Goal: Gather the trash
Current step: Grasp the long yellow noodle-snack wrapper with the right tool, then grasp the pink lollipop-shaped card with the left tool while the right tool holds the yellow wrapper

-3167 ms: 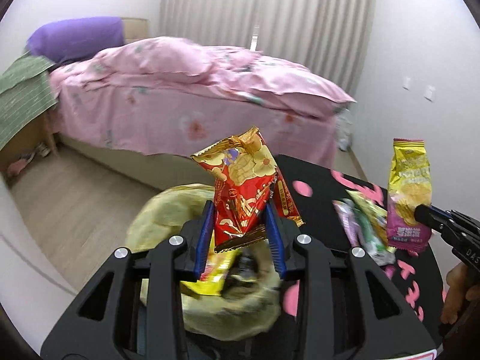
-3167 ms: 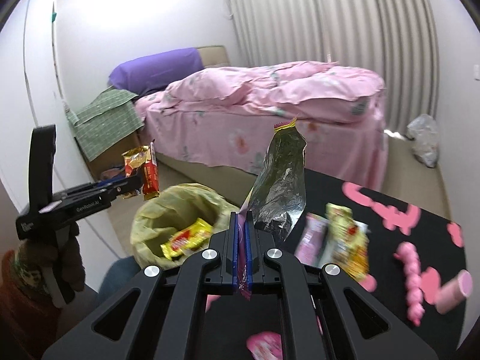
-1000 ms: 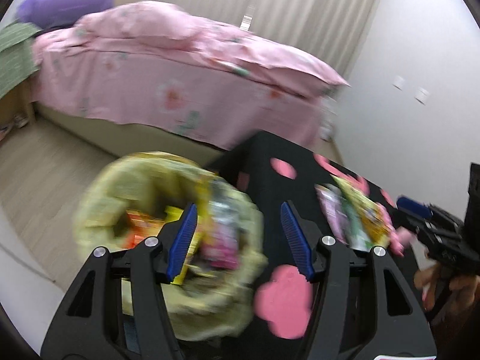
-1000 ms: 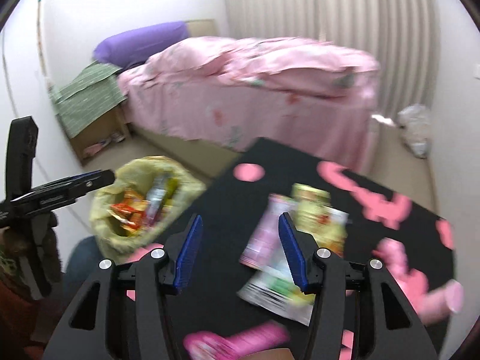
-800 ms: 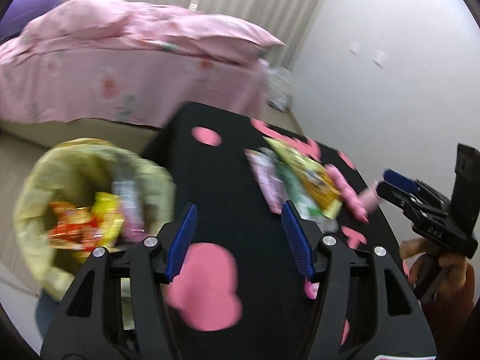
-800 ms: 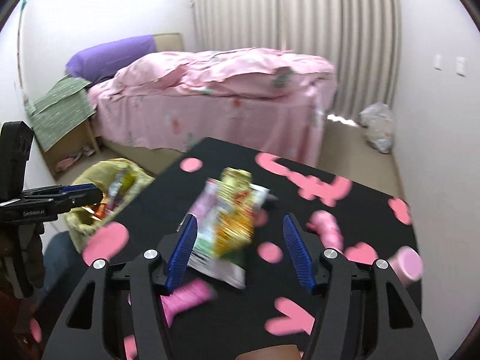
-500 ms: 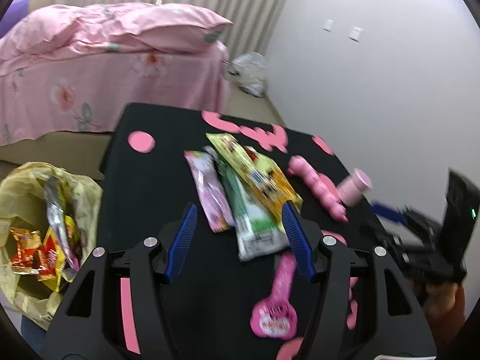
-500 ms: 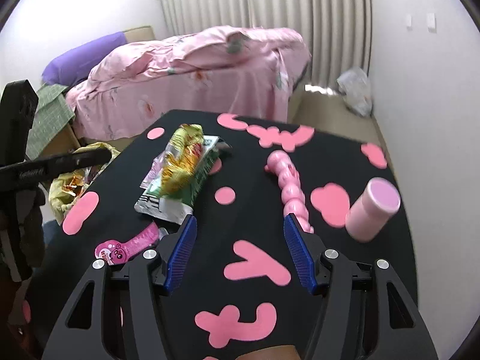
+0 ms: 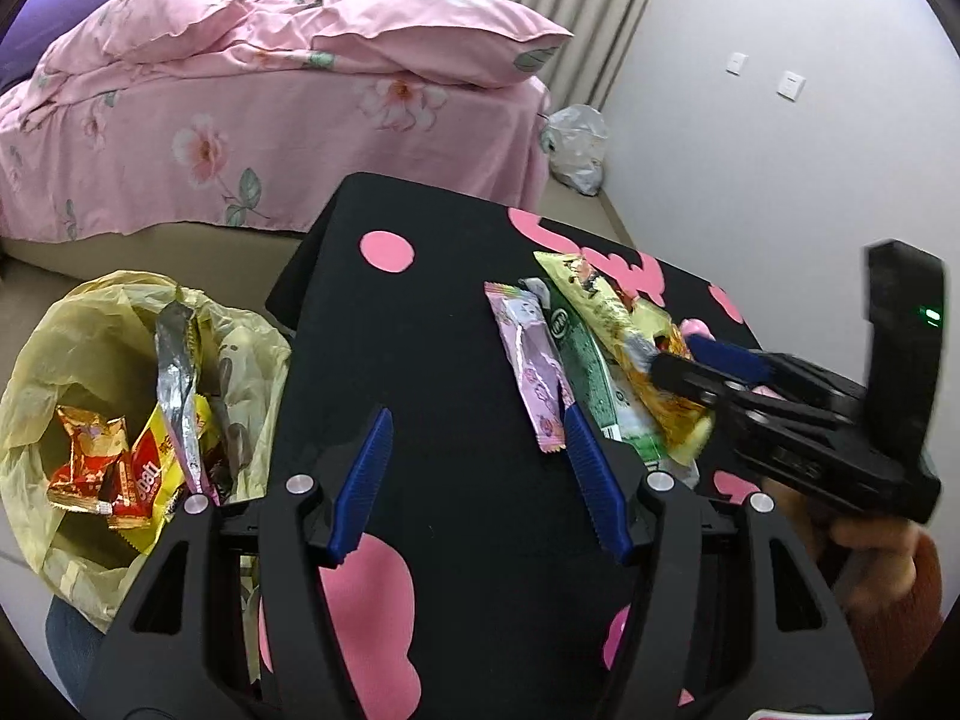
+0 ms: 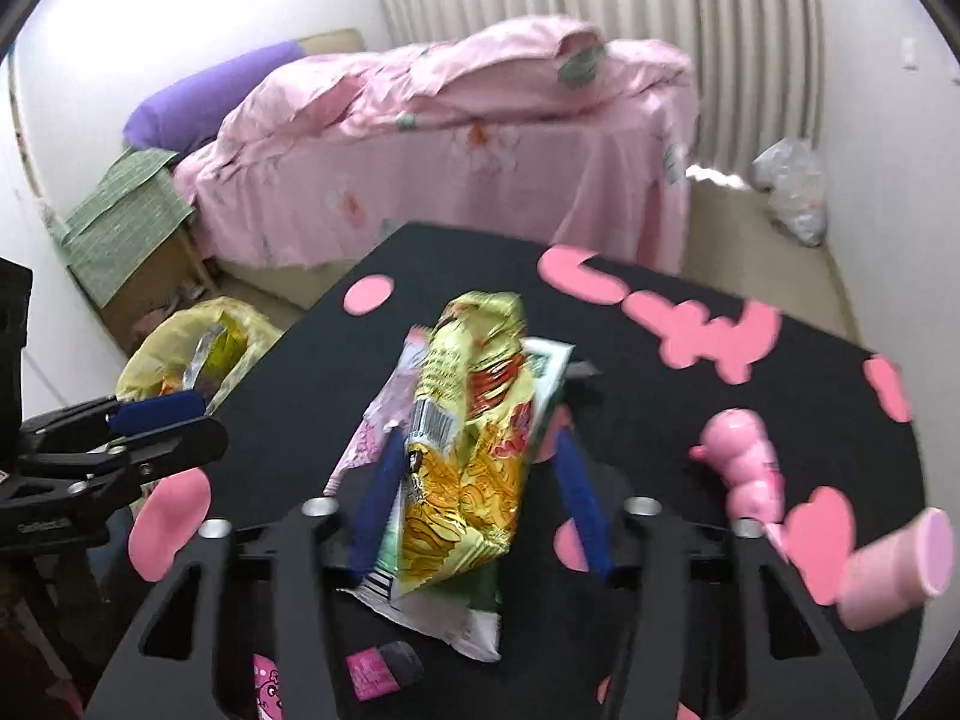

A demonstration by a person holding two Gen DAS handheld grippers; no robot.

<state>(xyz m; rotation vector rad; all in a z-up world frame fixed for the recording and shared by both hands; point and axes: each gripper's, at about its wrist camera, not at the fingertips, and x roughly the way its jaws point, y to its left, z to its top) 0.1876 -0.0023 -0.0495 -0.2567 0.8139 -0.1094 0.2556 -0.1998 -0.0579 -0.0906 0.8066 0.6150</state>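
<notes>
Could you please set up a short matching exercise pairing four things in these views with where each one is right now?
Things:
1. yellow snack bag
2. silver wrapper
3. pink cylinder
4. pink-and-purple sachet

Places:
A. standing up in the yellow trash bag
B. lying on its side near the table's right edge
C. flat on the black table, left-most of the wrapper pile
D. between the open fingers of the right gripper

Pairs: 1-D, 2-A, 3-B, 4-C
</notes>
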